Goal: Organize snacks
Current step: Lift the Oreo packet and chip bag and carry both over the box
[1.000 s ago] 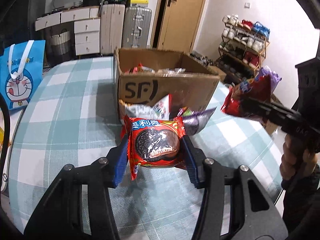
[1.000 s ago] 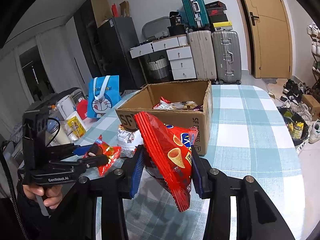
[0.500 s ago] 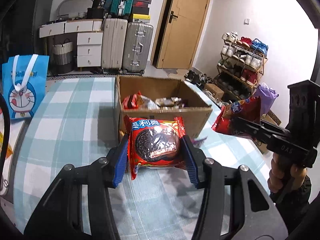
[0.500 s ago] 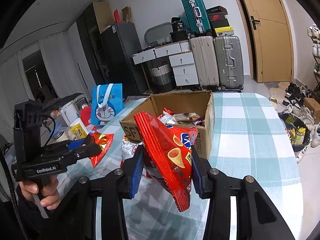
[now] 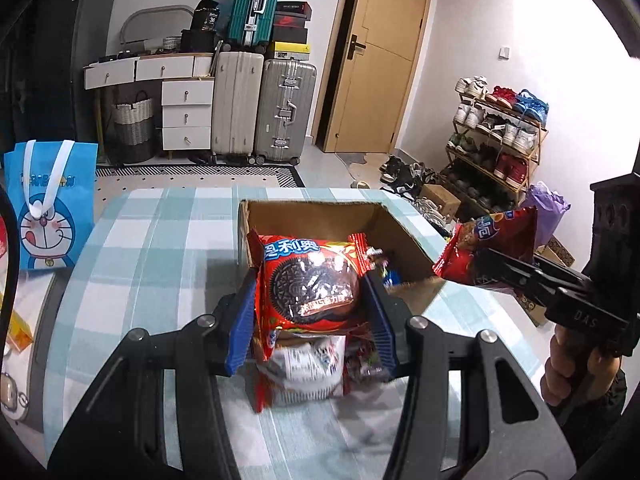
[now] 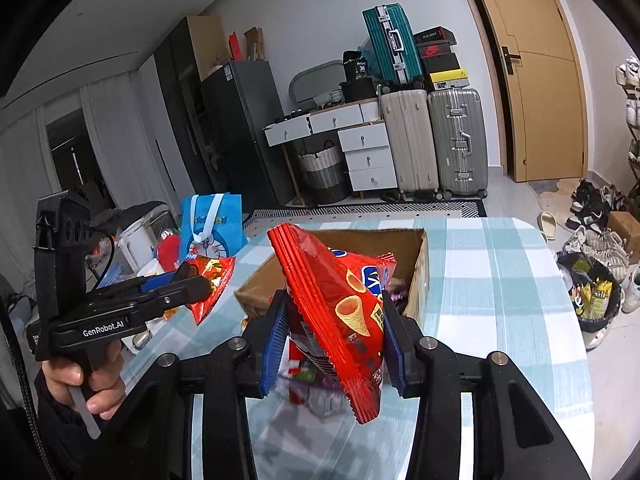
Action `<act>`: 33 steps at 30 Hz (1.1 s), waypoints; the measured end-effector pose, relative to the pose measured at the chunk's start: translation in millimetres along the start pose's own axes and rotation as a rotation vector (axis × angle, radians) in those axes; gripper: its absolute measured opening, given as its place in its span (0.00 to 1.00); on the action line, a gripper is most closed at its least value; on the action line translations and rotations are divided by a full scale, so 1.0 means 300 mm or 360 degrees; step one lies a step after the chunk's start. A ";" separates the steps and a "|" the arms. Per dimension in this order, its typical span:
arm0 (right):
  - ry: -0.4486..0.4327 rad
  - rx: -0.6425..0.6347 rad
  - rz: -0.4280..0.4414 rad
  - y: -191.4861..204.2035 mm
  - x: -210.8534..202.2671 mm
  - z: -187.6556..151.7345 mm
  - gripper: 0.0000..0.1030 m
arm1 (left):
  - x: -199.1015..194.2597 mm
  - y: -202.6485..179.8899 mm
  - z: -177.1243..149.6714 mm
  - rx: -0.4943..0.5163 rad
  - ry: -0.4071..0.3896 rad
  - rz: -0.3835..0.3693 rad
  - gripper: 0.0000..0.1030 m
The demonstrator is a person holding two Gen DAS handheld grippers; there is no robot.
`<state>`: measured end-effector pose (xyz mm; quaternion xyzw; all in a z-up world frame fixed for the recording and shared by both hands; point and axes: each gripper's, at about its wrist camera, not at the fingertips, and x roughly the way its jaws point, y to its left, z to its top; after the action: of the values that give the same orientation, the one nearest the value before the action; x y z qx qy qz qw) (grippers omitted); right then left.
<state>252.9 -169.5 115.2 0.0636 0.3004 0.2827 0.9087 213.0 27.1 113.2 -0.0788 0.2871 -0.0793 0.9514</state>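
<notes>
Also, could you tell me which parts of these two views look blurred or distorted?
Left wrist view: the Oreo pack is sharp, the snacks beneath it smeared. Right wrist view: the chip bag is crisp, the packets below blurred. Both bend the door frames.

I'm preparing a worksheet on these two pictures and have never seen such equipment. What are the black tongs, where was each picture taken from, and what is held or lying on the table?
There is no robot here. A person holds a black hand tool in each hand, and each tool ends in tongs with blue pads. A wide-angle camera on each tool looks forward along its tongs, so each picture comes from one tool.

In the left tool's picture, the left tongs are shut on a red cookie packet. In the right tool's picture, the right tongs are shut on a red cone-snack bag.

Ahead, on the checked tablecloth, stands an open cardboard box with snacks inside. More packets lie in front of it, blurred. A blue cartoon bag stands to the left.
</notes>
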 end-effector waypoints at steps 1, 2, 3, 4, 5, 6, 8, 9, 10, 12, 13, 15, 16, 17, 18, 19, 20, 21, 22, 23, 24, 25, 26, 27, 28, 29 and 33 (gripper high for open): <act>0.0000 0.0004 -0.0007 -0.006 0.011 0.011 0.42 | 0.014 0.000 0.011 0.0001 0.0002 0.0004 0.46; -0.0002 0.0007 -0.0010 -0.010 0.020 0.020 0.42 | 0.027 -0.001 0.022 0.0001 0.0002 0.0008 0.46; -0.0003 0.0010 -0.0010 -0.016 0.025 0.024 0.42 | 0.037 -0.004 0.027 0.0001 0.0002 0.0010 0.46; 0.0000 0.0016 -0.0010 -0.022 0.035 0.031 0.42 | 0.051 -0.004 0.035 0.0001 0.0006 0.0016 0.46; 0.0001 0.0023 -0.0011 -0.029 0.044 0.036 0.42 | 0.065 -0.003 0.042 0.0002 0.0008 0.0020 0.46; 0.0003 0.0032 -0.0013 -0.034 0.054 0.040 0.42 | 0.078 -0.003 0.050 0.0001 0.0008 0.0024 0.46; 0.0005 0.0041 -0.0012 -0.043 0.071 0.050 0.42 | 0.107 0.000 0.064 0.0001 0.0014 0.0025 0.46; 0.0005 0.0041 -0.0013 -0.046 0.078 0.054 0.42 | 0.129 0.002 0.071 0.0001 0.0017 0.0031 0.46; 0.0007 0.0038 -0.0016 -0.047 0.086 0.054 0.42 | 0.147 0.006 0.076 0.0003 0.0021 0.0035 0.46; 0.0012 0.0046 -0.0025 -0.053 0.108 0.064 0.42 | 0.177 0.003 0.083 0.0004 0.0026 0.0036 0.46; 0.0018 0.0055 -0.0026 -0.057 0.125 0.071 0.42 | 0.193 0.002 0.087 0.0005 0.0029 0.0038 0.46; 0.0020 0.0063 -0.0037 -0.064 0.147 0.077 0.42 | 0.232 -0.004 0.093 0.0023 0.0032 0.0053 0.46; 0.0021 0.0066 -0.0039 -0.067 0.161 0.080 0.42 | 0.244 -0.005 0.095 0.0026 0.0032 0.0060 0.46; 0.0018 0.0071 -0.0045 -0.070 0.173 0.082 0.42 | 0.264 -0.004 0.097 0.0029 0.0036 0.0063 0.46; 0.0020 0.0071 -0.0053 -0.073 0.187 0.083 0.42 | 0.280 -0.004 0.099 0.0028 0.0044 0.0060 0.46; 0.0019 0.0067 -0.0058 -0.074 0.195 0.082 0.42 | 0.296 -0.005 0.101 0.0026 0.0051 0.0056 0.46; 0.0017 0.0059 -0.0067 -0.074 0.207 0.085 0.42 | 0.312 -0.004 0.104 0.0023 0.0051 0.0054 0.46; 0.0022 0.0055 -0.0074 -0.073 0.220 0.087 0.42 | 0.329 -0.003 0.106 0.0024 0.0052 0.0053 0.46; 0.0026 0.0055 -0.0074 -0.073 0.228 0.089 0.42 | 0.343 -0.005 0.109 0.0029 0.0053 0.0055 0.46; 0.0030 0.0055 -0.0072 -0.073 0.239 0.091 0.42 | 0.356 -0.007 0.111 0.0034 0.0052 0.0055 0.46; 0.0032 0.0052 -0.0076 -0.074 0.251 0.095 0.42 | 0.367 -0.005 0.113 0.0037 0.0053 0.0053 0.46; 0.0034 0.0048 -0.0088 -0.073 0.260 0.096 0.42 | 0.381 -0.007 0.114 0.0042 0.0055 0.0047 0.46; 0.0038 0.0051 -0.0090 -0.075 0.271 0.097 0.42 | 0.391 -0.009 0.115 0.0048 0.0056 0.0049 0.46; 0.0039 0.0052 -0.0090 -0.076 0.281 0.099 0.42 | 0.406 -0.011 0.117 0.0058 0.0057 0.0058 0.46; 0.0039 0.0050 -0.0095 -0.077 0.287 0.101 0.42 | 0.418 -0.011 0.117 0.0062 0.0057 0.0060 0.46; 0.0040 0.0040 -0.0109 -0.079 0.298 0.103 0.42 | 0.430 -0.012 0.119 0.0063 0.0060 0.0060 0.46; 0.0055 0.0029 -0.0134 -0.085 0.337 0.107 0.42 | 0.466 -0.021 0.117 0.0084 0.0070 0.0079 0.46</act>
<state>350.4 -133.2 82.3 0.0545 0.3209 0.2425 0.9139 346.7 -2.9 68.7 -0.0448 0.3075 -0.0650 0.9483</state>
